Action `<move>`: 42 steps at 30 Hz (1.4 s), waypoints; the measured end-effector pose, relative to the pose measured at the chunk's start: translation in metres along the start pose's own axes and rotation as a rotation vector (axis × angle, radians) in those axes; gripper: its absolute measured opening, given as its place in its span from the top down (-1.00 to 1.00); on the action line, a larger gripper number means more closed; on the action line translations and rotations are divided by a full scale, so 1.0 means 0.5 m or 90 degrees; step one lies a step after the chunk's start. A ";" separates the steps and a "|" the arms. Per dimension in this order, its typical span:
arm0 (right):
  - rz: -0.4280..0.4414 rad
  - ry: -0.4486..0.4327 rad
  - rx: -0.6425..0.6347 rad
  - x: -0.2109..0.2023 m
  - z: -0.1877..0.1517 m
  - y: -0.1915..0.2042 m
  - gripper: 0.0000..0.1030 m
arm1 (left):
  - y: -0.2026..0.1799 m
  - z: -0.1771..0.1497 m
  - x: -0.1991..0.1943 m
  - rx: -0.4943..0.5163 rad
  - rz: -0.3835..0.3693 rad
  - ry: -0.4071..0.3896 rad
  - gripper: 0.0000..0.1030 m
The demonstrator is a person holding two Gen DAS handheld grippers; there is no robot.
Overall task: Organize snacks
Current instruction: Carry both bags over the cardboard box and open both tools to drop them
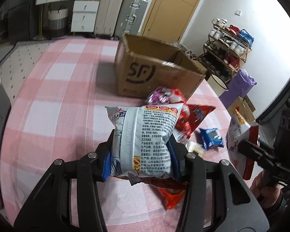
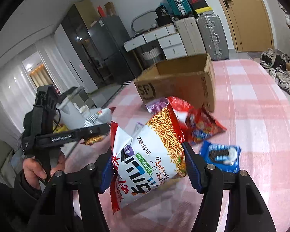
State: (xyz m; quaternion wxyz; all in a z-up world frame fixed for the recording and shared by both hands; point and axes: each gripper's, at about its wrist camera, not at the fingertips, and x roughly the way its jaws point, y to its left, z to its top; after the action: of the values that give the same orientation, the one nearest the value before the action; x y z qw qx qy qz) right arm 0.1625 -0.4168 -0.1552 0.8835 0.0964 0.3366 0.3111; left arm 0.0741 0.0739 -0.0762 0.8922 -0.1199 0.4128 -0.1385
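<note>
- Left wrist view: left gripper (image 1: 141, 145) clamped on a silver-white snack bag (image 1: 143, 135), back side with printed text facing the camera; blue pads press in on both sides of the bag
- Bag held above the pink checked tablecloth (image 1: 58, 89), clear of the surface as far as the view shows
- Under the left gripper, a red-orange packet (image 1: 170, 195) lies flat on the cloth
- Beyond the held bag: a loose pile with a purple-and-white packet (image 1: 160, 94) and a red packet (image 1: 195, 116), close in front of the open cardboard box (image 1: 148, 71) with the SF mark
- Blue cookie pack (image 1: 211, 138) lies on the cloth to the right of the pile, apart from it
- Right edge of view: right gripper (image 1: 247, 147) gripping a white-and-red noodle snack bag (image 1: 237, 127), raised off the table
- Right wrist view: right gripper (image 2: 148, 164) closed on the noodle snack bag (image 2: 150, 154), front side up, pads denting both edges
- Left gripper (image 2: 98, 130) at left, seen side-on, holding the silver-white snack bag (image 2: 97, 117); the person's hand (image 2: 40, 166) grips its handle
- Cardboard box (image 2: 183, 81) stands upright and open on the tablecloth (image 2: 261, 125); what can be seen of its inside is bare
- Red packet (image 2: 201, 129) and purple-and-white packet (image 2: 156, 104) lie just in front of the box; blue cookie pack (image 2: 222, 154) nearer, beside the right gripper's finger
- Both held bags are outside the box, on the near side of it
</note>
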 end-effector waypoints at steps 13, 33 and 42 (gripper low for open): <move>0.035 -0.068 -0.023 -0.044 0.180 0.022 -0.25 | -0.101 0.166 -0.064 0.066 -0.041 -0.042 0.13; 0.032 -0.064 -0.042 0.057 0.453 0.011 -0.26 | -0.148 0.464 0.050 0.078 -0.023 -0.016 0.12; 0.020 -0.010 0.006 0.193 0.465 -0.066 -0.26 | -0.112 0.482 0.234 0.071 -0.006 0.047 0.12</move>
State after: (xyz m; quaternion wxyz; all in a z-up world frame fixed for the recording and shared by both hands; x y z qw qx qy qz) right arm 0.3867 -0.3743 -0.0436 0.8807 0.1085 0.3294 0.3227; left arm 0.3239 0.0050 0.0118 0.8810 -0.0665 0.4366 -0.1697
